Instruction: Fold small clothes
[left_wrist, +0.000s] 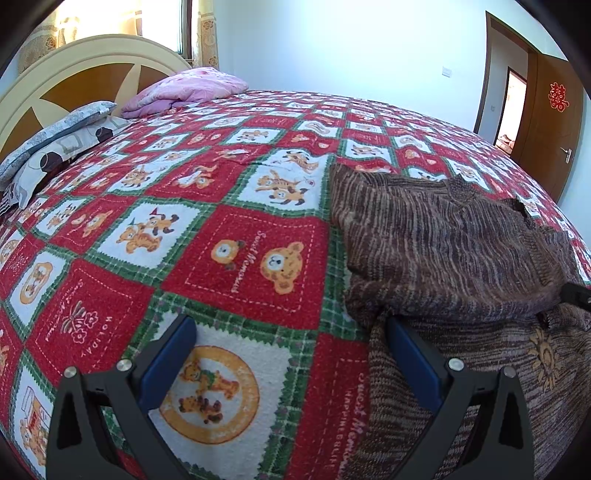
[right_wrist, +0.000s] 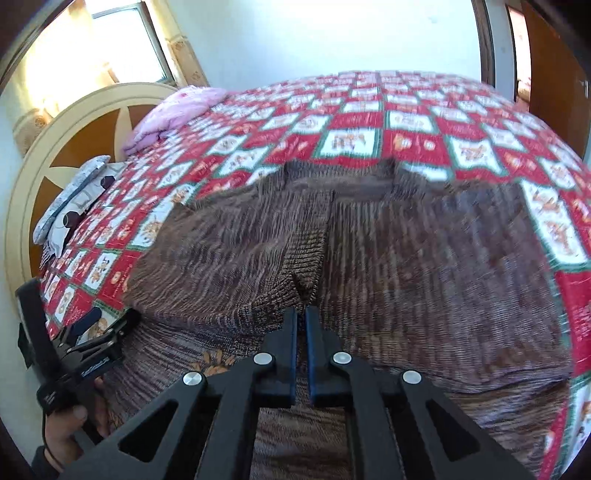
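On the bed (left_wrist: 236, 177), over the red and white bear blanket, the brown knitted sweater (left_wrist: 450, 243) lies partly folded, on the right side of your left gripper (left_wrist: 291, 332). Its jaws stand wide apart; the right finger touches the sweater edge and nothing is between them. Your right gripper (right_wrist: 301, 314) has its jaws nearly closed, pinching a fold of the sweater (right_wrist: 406, 258). A pink quilt (left_wrist: 184, 88) and pillows (left_wrist: 55, 144) rest near the headboard (left_wrist: 85, 59).

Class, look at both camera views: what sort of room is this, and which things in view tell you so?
Very likely a home bedroom. A bed with a curved headboard is covered by a red teddy-bear blanket, with pillows and a folded pink quilt at its head; a brown knitted sweater lies on top.
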